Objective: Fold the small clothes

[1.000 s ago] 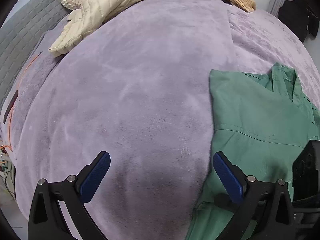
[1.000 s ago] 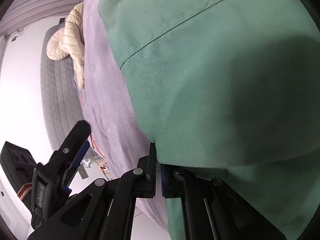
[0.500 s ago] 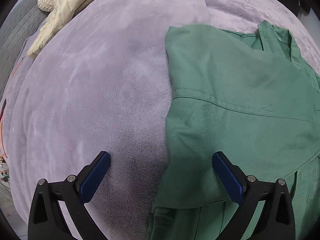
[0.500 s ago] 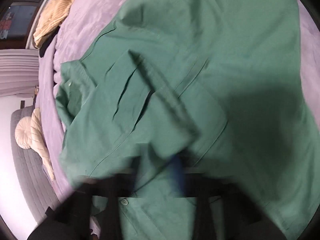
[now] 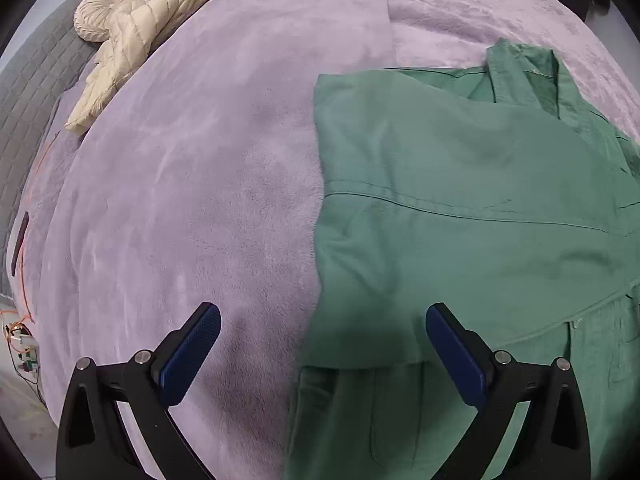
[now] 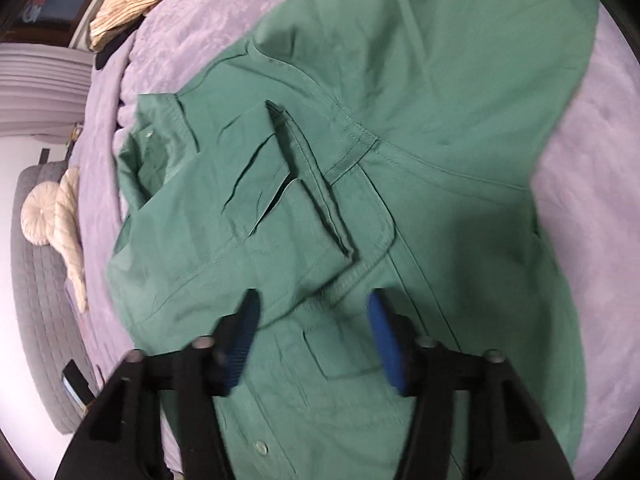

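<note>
Your right gripper [image 6: 314, 332] has let go of the shirt [image 6: 400, 152] hem it was pinching a second ago and is now hovering above the garment, its jaws opening with nothing between them. You are holding the left gripper [image 5: 322, 350] wide apart and empty over the shirt's left edge, 1 finger above the blanket [image 5: 192, 184], the other above green cloth. Your shirt is lying on the blanket with a sleeve folded across its front. Near the bed's far corner, a cream jacket [image 5: 132, 52] is lying against a round cushion [image 5: 98, 12].
</note>
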